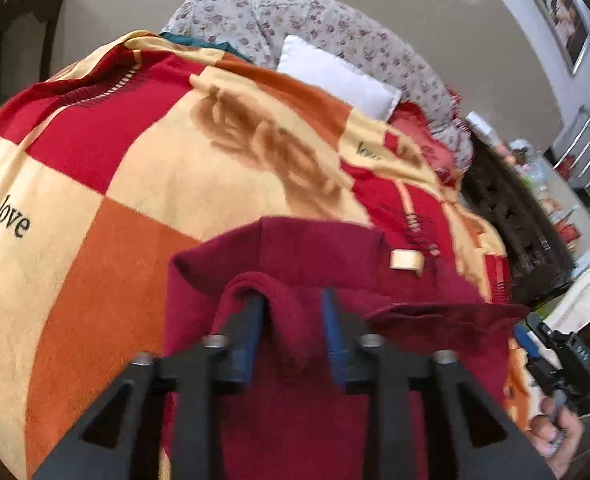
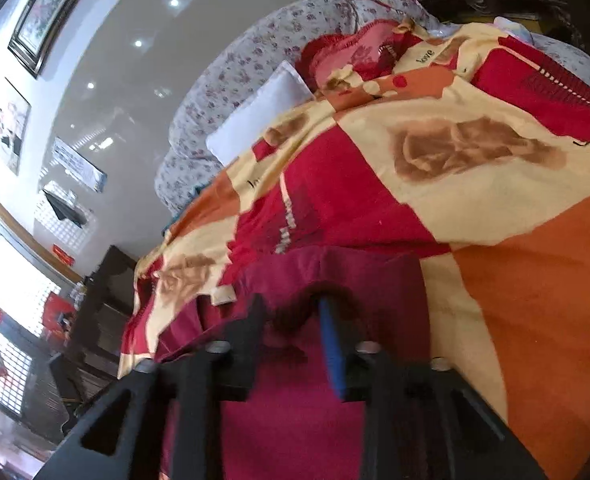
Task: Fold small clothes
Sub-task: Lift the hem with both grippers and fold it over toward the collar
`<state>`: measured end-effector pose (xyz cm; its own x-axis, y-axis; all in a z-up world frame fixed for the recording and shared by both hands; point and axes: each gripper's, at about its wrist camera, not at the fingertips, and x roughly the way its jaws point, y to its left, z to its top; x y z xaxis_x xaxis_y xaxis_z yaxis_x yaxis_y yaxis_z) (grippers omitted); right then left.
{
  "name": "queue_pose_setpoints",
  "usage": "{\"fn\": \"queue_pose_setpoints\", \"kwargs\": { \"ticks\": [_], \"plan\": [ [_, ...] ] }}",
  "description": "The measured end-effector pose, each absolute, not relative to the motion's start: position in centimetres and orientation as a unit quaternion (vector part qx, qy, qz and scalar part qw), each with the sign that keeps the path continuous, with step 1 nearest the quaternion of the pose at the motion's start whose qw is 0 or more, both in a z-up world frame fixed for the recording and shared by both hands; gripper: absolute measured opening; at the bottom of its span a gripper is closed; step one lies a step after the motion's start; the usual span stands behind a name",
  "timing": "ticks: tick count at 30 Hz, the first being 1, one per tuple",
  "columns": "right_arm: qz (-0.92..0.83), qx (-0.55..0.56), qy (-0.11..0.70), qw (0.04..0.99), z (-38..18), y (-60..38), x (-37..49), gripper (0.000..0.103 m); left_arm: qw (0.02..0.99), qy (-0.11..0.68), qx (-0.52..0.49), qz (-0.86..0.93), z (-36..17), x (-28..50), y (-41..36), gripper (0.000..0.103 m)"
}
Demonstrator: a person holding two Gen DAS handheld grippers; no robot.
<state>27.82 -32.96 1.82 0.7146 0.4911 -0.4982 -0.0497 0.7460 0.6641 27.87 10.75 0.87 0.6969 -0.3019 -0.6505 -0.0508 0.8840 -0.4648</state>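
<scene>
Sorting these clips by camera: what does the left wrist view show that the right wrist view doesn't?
Only the left wrist view: the right gripper at the frame's edge, and a hand. Only the right wrist view: a bright window. Both: the maroon garment with its label, the checked blanket, a white pillow, and open jaws around a fold of cloth.

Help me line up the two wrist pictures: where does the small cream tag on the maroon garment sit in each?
Left wrist view: the cream tag lies right of centre, on the maroon garment, beyond the tongs.
Right wrist view: the cream tag lies left of centre, at the garment's left edge.
Shared landmark: the white pillow by the floral bedding.
</scene>
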Motion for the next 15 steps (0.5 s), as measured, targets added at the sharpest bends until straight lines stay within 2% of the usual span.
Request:
{"fn": "queue_pose_setpoints", "kwargs": {
  "ticks": [1,2,6,9,11,12,13,14,15],
  "plan": [
    [0.156,0.324,0.333,0.872,2.1,-33.3,27.4,0.050,0.897,0.373,-0.228,-0.063,1.4,27.5,11.0,0.063],
    [0.157,0.328,0.320,0.875,2.4,-33.8,26.9,0.052,0.908,0.353,-0.221,-0.042,2.4,26.7,11.7,0.077],
    [0.144,0.323,0.299,0.886,3.3,-35.8,25.2,0.054,0.926,0.312,-0.209,-0.039,4.4,25.2,12.6,0.077],
    [0.103,0.240,0.316,0.912,4.2,-35.5,24.8,0.054,0.935,0.306,-0.168,-0.062,4.5,24.7,10.5,0.066],
    [0.125,0.187,0.315,0.922,4.7,-34.2,24.6,0.054,0.942,0.316,-0.095,-0.063,3.7,25.2,7.4,0.046],
    [0.134,0.162,0.311,0.927,5.0,-33.3,24.4,0.053,0.941,0.323,-0.072,-0.065,3.3,25.5,6.3,0.040],
    [0.142,0.145,0.308,0.929,5.1,-32.6,24.3,0.051,0.940,0.331,-0.056,-0.068,2.8,26.0,5.4,0.030],
    [0.159,0.123,0.305,0.931,5.3,-31.5,24.2,0.049,0.938,0.336,-0.045,-0.071,2.3,26.6,4.4,0.022],
    [0.184,0.106,0.304,0.929,5.4,-30.1,24.3,0.044,0.938,0.339,-0.030,-0.067,1.8,27.6,3.4,0.022]
  ]
}}
